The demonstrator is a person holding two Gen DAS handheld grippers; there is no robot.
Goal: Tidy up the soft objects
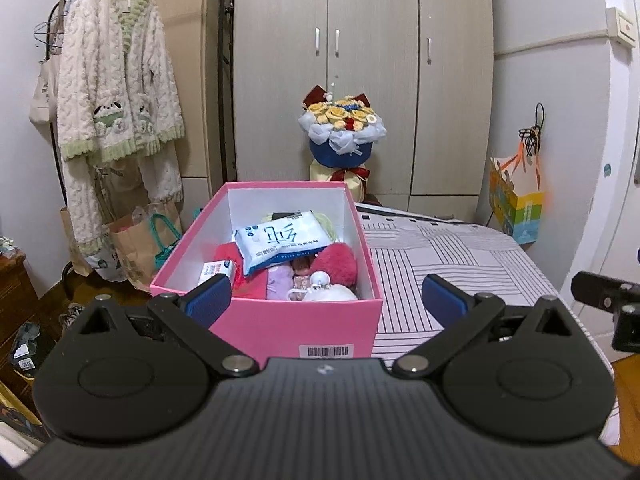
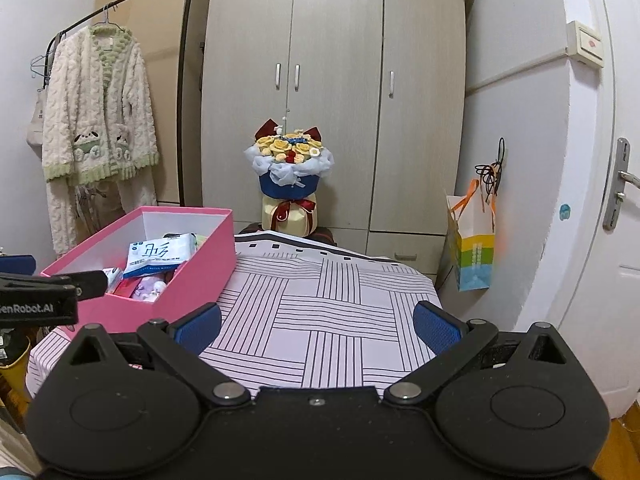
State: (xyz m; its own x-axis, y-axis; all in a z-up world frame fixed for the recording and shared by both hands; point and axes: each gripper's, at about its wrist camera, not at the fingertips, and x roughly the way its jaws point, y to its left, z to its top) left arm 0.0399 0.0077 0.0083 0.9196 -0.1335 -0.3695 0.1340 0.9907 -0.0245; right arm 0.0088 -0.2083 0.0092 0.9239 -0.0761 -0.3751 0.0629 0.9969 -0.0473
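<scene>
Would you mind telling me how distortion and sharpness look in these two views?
Left wrist view: fisheye bows the wardrobe; pink box contents sharp. Right wrist view: door edge curves strongly; dark corners; bed sheet stripes crisp.

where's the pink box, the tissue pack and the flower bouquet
pink box (image 1: 304, 324), left wrist view, on its near outer wall
tissue pack (image 1: 280, 242), left wrist view, on its printed white face
flower bouquet (image 2: 289, 150), right wrist view, on the yellow blooms
</scene>
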